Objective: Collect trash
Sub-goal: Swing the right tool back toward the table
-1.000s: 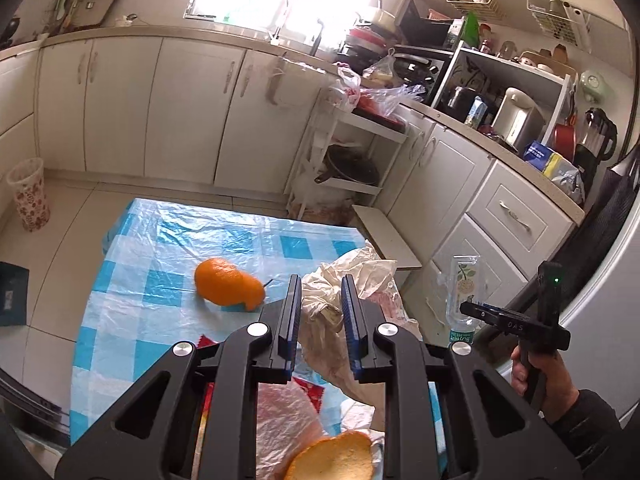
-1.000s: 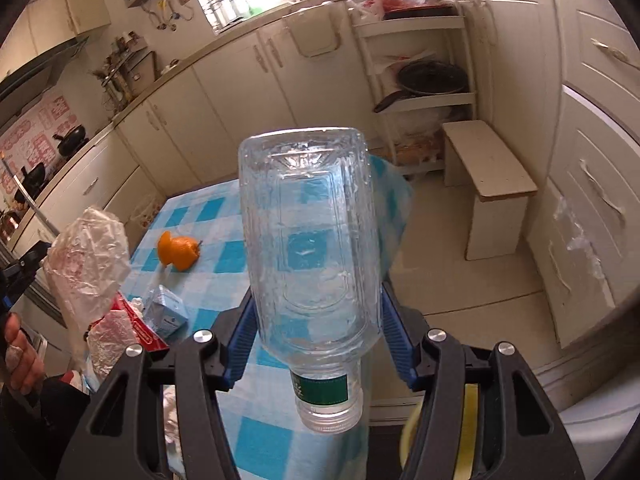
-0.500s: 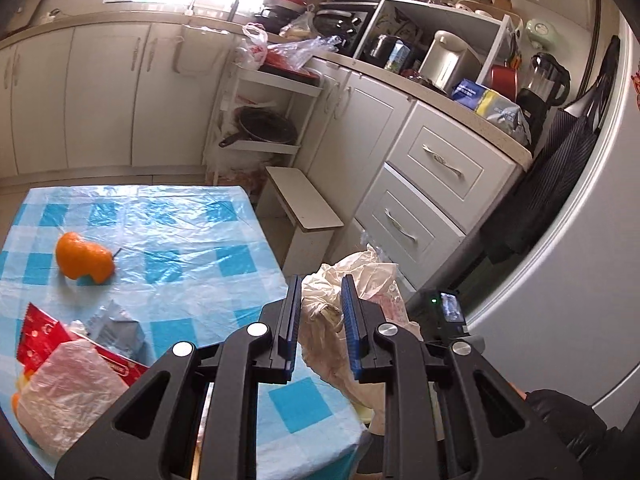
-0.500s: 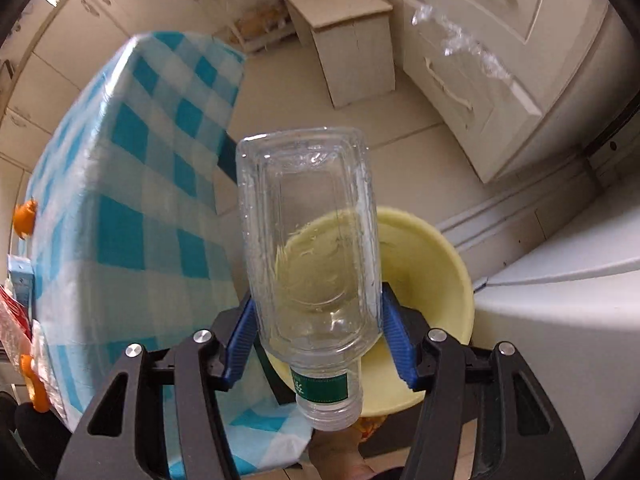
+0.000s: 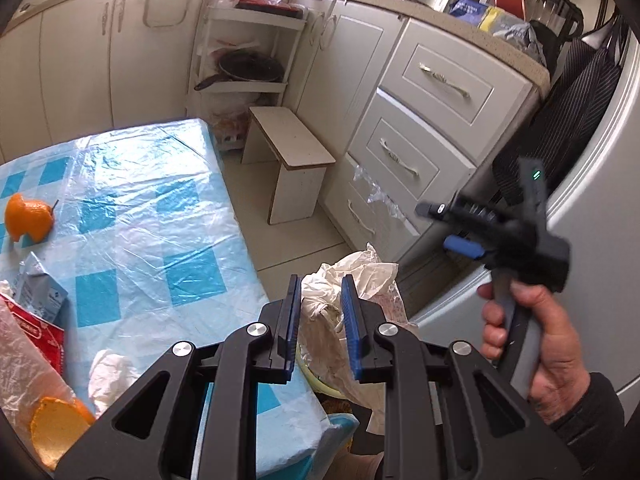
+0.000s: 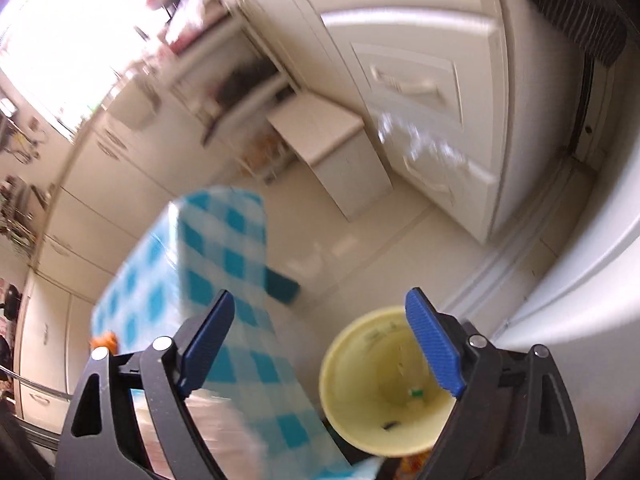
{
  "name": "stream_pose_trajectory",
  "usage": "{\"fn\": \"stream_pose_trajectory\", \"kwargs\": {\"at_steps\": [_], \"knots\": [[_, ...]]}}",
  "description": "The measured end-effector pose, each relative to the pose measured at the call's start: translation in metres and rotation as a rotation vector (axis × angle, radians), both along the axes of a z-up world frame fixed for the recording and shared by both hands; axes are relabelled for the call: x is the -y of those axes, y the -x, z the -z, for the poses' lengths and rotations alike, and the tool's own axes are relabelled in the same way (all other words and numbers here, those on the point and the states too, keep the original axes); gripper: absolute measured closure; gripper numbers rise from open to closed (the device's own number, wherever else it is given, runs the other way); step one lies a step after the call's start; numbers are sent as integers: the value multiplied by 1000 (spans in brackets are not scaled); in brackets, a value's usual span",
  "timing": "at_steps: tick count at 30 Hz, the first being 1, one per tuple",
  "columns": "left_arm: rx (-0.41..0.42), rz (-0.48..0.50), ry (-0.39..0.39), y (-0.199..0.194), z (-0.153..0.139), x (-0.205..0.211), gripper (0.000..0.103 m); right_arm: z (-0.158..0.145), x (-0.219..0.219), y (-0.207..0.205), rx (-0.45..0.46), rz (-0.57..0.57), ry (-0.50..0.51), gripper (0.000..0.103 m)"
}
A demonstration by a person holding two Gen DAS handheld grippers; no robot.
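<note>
The worktop point(image 5: 132, 216), under a blue-checked plastic cover, carries an orange peel point(image 5: 29, 216) at its left edge, a small carton point(image 5: 38, 288), a red packet point(image 5: 32, 338) and crumpled tissue point(image 5: 110, 376) nearer.

The table point(image 5: 132, 216) stood left of the drawer unit point(image 5: 416, 136), with a stool point(image 5: 292, 160) on the floor between them, beyond the table's far right corner. On the table, the orange peel point(image 5: 28, 220) lay at the left edge, the carton point(image 5: 38, 292) nearer than it, and the tissue point(image 5: 110, 376) nearer again. The bin point(image 6: 384, 384) sat on the floor just off the table's near right corner, with the crumpled bag point(image 5: 352, 304), gripped by the left hand-held gripper point(image 5: 320, 320), above it and the right hand-held gripper point(image 6: 320, 344) beside it.
</note>
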State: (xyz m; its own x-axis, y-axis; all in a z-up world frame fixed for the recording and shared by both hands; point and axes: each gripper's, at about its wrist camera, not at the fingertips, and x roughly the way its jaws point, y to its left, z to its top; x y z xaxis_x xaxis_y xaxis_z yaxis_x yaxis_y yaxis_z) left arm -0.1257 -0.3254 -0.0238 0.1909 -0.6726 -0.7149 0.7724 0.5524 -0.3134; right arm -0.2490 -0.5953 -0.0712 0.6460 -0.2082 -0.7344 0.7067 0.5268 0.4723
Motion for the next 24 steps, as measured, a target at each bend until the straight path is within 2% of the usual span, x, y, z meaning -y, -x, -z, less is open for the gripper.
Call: {"fn": "stream_pose_trajectory", "kwargs": {"at_steps": [4, 11, 13, 16, 20, 24], "knots": [[-13, 28, -74, 17, 29, 40, 84, -31, -5, 2, 89, 7, 62, 16], [-35, 42, -192, 35, 76, 96, 82, -65, -13, -11, 147, -24, 139, 15], [-48, 42, -215, 36, 84, 106, 69, -71, -13, -13, 161, -27, 153, 15], [-39, 38, -214, 42, 84, 108, 54, -82, -14, -16, 187, -33, 158, 14], [-20, 35, -193, 43, 72, 95, 49, -90, -17, -16, 219, -33, 162, 14], [-1, -2, -149, 41, 47, 52, 47, -92, -23, -20, 229, -41, 160, 13]]}}
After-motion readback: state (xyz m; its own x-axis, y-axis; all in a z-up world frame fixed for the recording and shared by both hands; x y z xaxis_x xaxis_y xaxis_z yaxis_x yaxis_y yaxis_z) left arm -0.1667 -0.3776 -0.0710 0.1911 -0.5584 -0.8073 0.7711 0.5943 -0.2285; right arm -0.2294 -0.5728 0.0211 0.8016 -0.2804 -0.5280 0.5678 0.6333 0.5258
